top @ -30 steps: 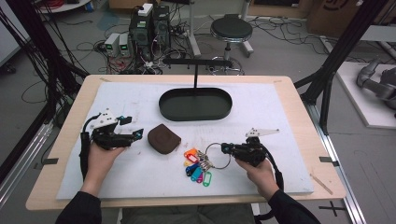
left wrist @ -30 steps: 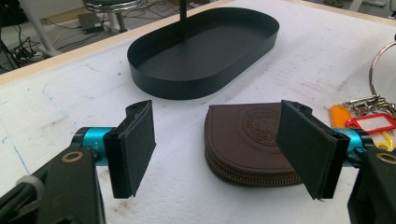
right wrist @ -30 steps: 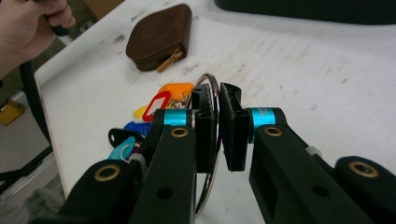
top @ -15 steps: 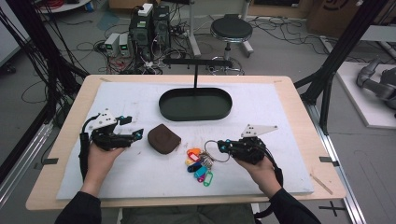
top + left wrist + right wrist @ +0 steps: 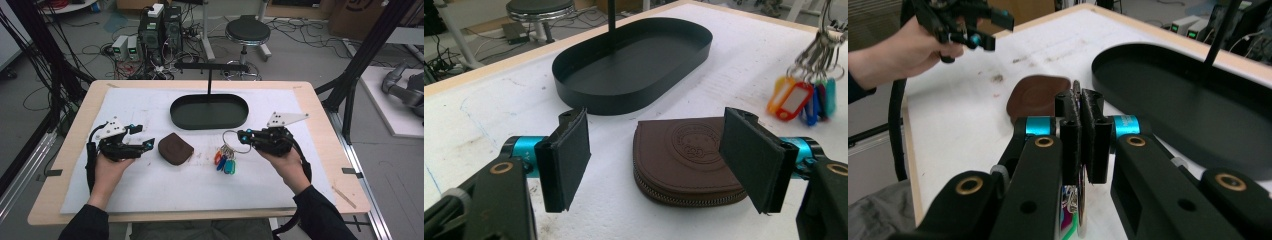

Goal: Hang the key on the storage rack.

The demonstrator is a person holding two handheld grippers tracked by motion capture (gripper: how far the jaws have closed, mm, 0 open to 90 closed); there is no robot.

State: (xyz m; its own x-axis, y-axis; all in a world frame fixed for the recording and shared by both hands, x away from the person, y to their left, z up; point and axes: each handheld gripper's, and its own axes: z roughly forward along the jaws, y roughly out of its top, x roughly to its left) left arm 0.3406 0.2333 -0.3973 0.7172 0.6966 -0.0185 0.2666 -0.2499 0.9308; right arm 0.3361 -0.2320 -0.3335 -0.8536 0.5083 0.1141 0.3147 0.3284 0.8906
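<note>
My right gripper [image 5: 241, 135] [image 5: 1081, 105] is shut on the metal ring of a bunch of keys [image 5: 224, 161] with coloured tags, which hang below it just over the white mat. In the left gripper view the keys [image 5: 802, 95] dangle at the far right. A brown zipped pouch [image 5: 175, 148] [image 5: 684, 155] lies flat on the mat. My left gripper [image 5: 142, 136] [image 5: 661, 150] stands open just left of the pouch, which shows between its pads [image 5: 569, 160] without touching them.
A black oval tray [image 5: 175, 114] [image 5: 574, 95] [image 5: 1128, 65] with an upright post and crossbar stands at the back middle of the mat, close behind the keys. The white mat [image 5: 150, 200] covers most of the wooden table. Cables and a stool lie beyond it.
My right gripper has risen and moved away from the person toward the tray, carrying the bunch of keys off the mat. The left gripper and the pouch have stayed put.
</note>
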